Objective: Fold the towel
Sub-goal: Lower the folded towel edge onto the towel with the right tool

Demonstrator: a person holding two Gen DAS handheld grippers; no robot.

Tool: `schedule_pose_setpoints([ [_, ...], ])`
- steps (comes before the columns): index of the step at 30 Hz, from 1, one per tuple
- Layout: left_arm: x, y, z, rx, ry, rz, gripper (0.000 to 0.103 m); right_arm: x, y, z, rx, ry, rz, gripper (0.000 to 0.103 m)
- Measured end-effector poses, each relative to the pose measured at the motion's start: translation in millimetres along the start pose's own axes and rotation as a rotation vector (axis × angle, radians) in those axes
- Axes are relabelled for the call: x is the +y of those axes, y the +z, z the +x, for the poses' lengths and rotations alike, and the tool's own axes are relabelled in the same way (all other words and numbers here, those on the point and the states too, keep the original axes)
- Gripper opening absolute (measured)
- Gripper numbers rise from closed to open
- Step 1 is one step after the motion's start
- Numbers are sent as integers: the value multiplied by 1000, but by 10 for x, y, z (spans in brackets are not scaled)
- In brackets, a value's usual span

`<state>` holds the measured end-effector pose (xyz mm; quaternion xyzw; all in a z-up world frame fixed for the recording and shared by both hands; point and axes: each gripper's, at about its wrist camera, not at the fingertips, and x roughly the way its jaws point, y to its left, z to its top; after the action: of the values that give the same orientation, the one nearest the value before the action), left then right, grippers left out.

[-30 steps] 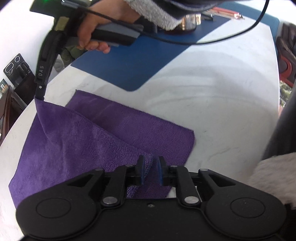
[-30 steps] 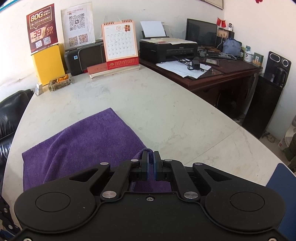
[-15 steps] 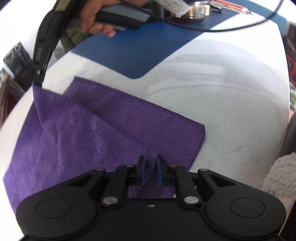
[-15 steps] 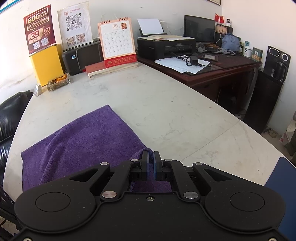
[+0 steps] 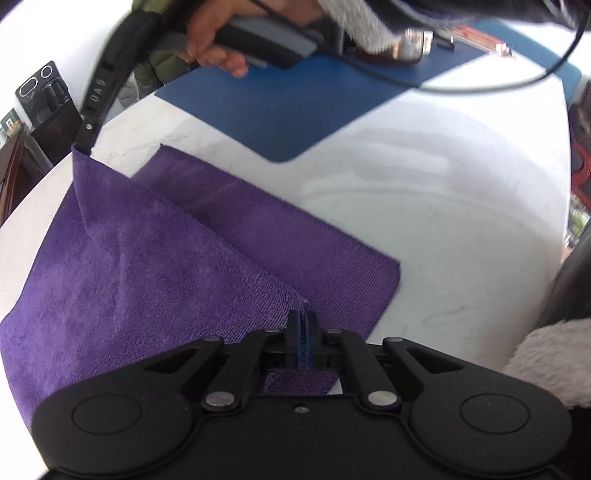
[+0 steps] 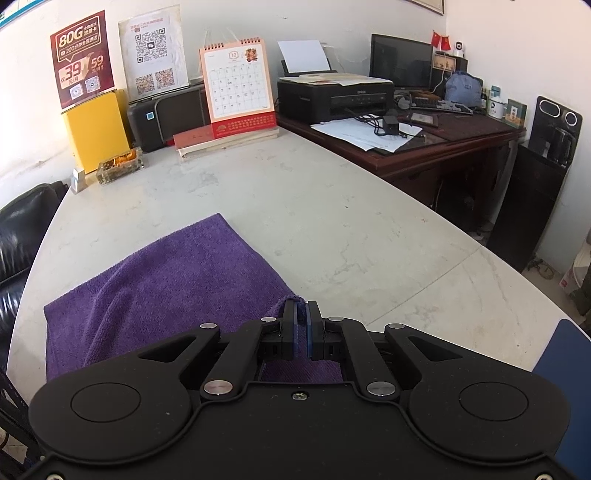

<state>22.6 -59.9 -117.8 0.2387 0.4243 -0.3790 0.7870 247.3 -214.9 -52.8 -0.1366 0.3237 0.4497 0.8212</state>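
A purple towel point(image 5: 147, 277) lies on the white marble table point(image 5: 443, 206), one half raised as a flap over the other. My left gripper point(image 5: 303, 314) is at the towel's near corner, and its jaws are closing the last bit with the pads pressed on the cloth. In the left wrist view my right gripper point(image 5: 84, 144), held by a hand point(image 5: 214, 29), pinches the far corner of the flap and holds it off the table. The right wrist view shows my right gripper point(image 6: 301, 304) shut on that corner of the towel point(image 6: 177, 280).
A blue mat point(image 5: 280, 99) with a metal cup point(image 5: 410, 40) and a black cable lies beyond the towel. A calendar point(image 6: 238, 85), yellow box point(image 6: 96, 129) and glass dish point(image 6: 120, 164) stand at the table's far edge. A black chair point(image 6: 18, 229) stands left, a wooden desk point(image 6: 461, 144) right.
My left jaws have shut on the towel's near corner, which stood between them with a gap before. The left view has rolled slightly. The right gripper has kept still, holding its corner.
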Motion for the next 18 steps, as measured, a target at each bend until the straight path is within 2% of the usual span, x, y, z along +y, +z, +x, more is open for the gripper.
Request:
schedule_pose_setpoints([
  [9, 192, 24, -438, -106, -99, -113, 2, 62, 103, -57, -17, 7, -16, 4],
  [14, 232, 23, -628, -157, -162, -135, 2, 99, 157, -194, -41, 9, -13, 4],
  [18, 270, 18, -719, -188, -184, -132, 2, 118, 152, -341, -61, 2, -11, 4],
])
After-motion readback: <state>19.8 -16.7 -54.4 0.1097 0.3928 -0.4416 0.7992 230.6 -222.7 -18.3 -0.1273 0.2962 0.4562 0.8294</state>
